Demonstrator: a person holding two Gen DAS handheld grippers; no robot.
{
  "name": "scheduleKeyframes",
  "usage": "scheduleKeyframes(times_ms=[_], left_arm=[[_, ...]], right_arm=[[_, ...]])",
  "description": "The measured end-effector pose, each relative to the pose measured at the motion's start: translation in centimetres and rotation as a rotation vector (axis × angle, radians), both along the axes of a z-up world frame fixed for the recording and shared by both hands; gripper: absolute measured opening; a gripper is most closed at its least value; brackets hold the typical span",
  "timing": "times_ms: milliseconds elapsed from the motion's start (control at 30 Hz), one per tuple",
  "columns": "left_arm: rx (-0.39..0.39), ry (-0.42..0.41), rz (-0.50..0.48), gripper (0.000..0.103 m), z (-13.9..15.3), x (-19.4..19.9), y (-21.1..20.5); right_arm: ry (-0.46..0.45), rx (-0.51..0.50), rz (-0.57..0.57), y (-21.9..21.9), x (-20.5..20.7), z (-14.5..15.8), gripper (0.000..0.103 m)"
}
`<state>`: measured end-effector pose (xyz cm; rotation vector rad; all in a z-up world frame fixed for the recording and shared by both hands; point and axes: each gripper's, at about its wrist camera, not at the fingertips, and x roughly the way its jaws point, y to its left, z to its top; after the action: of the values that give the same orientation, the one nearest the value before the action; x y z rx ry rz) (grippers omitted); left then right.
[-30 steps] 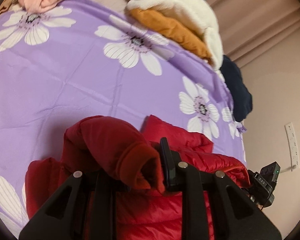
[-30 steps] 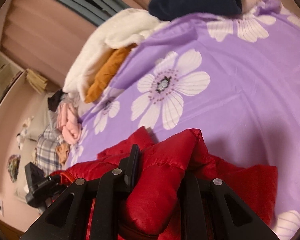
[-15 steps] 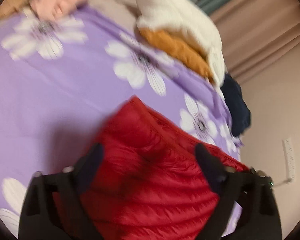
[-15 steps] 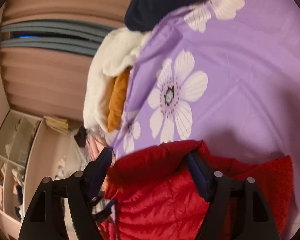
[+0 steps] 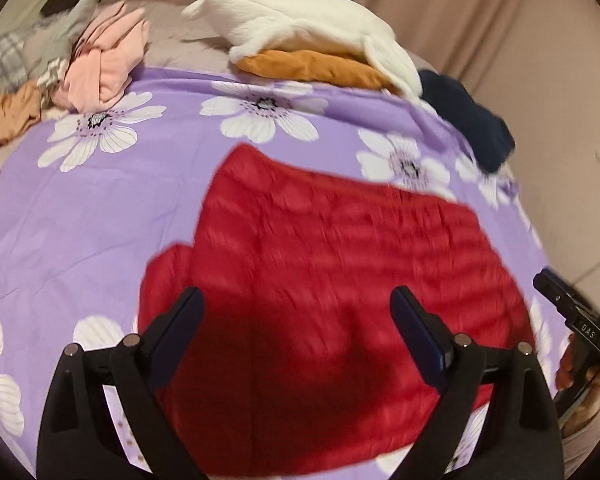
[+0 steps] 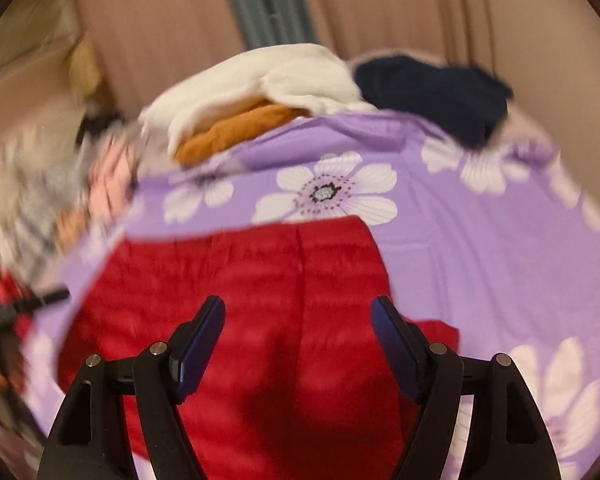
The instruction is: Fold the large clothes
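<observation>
A red quilted puffer jacket (image 5: 324,272) lies folded flat on the purple flowered bedspread (image 5: 100,208). My left gripper (image 5: 298,304) is open and empty, held above the jacket's near part. My right gripper (image 6: 298,316) is open and empty too, above the same jacket (image 6: 260,312). Part of the right gripper shows at the right edge of the left wrist view (image 5: 580,320). Both views are blurred by motion.
At the bed's far side lie a white fleece (image 5: 308,36) over an orange garment (image 5: 312,66), a navy garment (image 5: 468,120), and a pink garment (image 5: 104,60) among other clothes. Curtains hang behind. The bedspread (image 6: 480,220) is flat around the jacket.
Both grippers let go of the red jacket's folds, opened and drew back upward. The jacket now lies flat on the bedspread.
</observation>
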<state>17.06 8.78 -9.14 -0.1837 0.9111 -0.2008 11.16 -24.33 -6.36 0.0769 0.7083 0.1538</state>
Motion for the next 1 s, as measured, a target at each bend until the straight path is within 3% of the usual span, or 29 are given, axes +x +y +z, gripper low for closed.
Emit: scheduleKeyframes(times_ms=[200, 267, 400, 567, 867, 1000], left_arm=[[0.091, -0.053, -0.027, 0.093, -2.5, -2.9, -2.9], [0.111, -0.022, -0.037, 0.093, -3.9, -2.6, -3.6], [0.133, 0.023, -0.053, 0.095, -6.4, -1.8, -4.0], [0.155, 0.046, -0.065, 0.097, -7.8, -1.3, -4.3], [0.109, 0.068, -0.056, 0.096, -6.8, -1.7, -3.8], [0.068, 0.027, -0.058, 0.096, -5.1, -3.7, -3.7]], right_arm=[[-0.059, -0.088, 0.006, 2.0, -3.0, -2.7, 0.076], [-0.027, -0.134, -0.018, 2.3, -2.6, -3.9, 0.076], [0.069, -0.111, -0.004, 1.9, -1.2, -6.6, 0.076], [0.12, -0.072, -0.014, 1.5, -0.2, -8.1, 0.076], [0.134, -0.066, -0.011, 1.7, -0.9, -7.6, 0.076], [0.069, -0.008, 0.021, 1.8, -3.3, -5.5, 0.076]])
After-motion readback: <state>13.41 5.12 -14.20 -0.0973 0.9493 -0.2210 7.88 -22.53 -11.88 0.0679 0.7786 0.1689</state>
